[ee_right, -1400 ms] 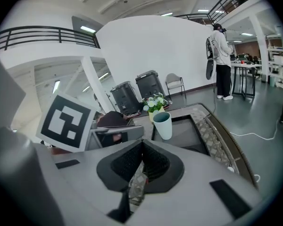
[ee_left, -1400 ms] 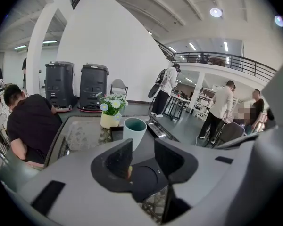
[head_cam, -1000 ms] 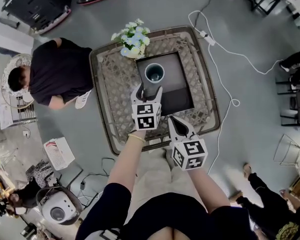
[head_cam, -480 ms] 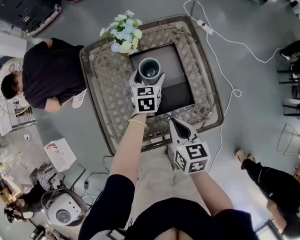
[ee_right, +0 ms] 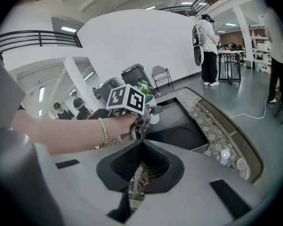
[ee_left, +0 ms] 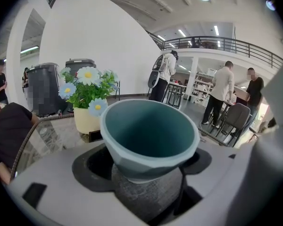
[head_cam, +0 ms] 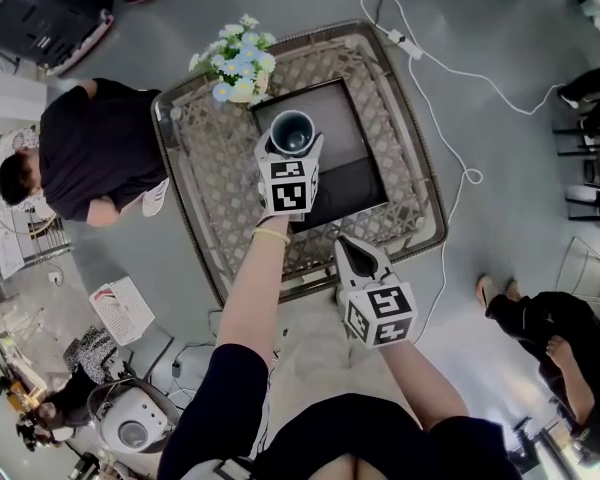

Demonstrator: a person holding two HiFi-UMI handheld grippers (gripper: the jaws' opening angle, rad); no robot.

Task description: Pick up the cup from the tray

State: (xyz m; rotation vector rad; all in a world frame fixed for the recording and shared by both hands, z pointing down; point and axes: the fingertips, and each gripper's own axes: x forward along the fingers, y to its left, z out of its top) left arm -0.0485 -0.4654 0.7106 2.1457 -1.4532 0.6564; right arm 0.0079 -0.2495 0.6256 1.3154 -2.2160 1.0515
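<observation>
Left gripper view: teal faceted ceramic cup (ee_left: 148, 135), frame centre, btwn wide jaws of left gripper (head_cam: 291, 146), closing for lift off black square tray (head_cam: 358, 153); right gripper (ee_right: 140, 142) jaws together, empty, spare.

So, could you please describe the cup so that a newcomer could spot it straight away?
Find the square wicker table on the grey floor; a dark tray lies on it. In the tray's corner nearest the flowers stands the cup: teal, faceted and empty, unlike the cream pot of daisies just off the tray.
</observation>
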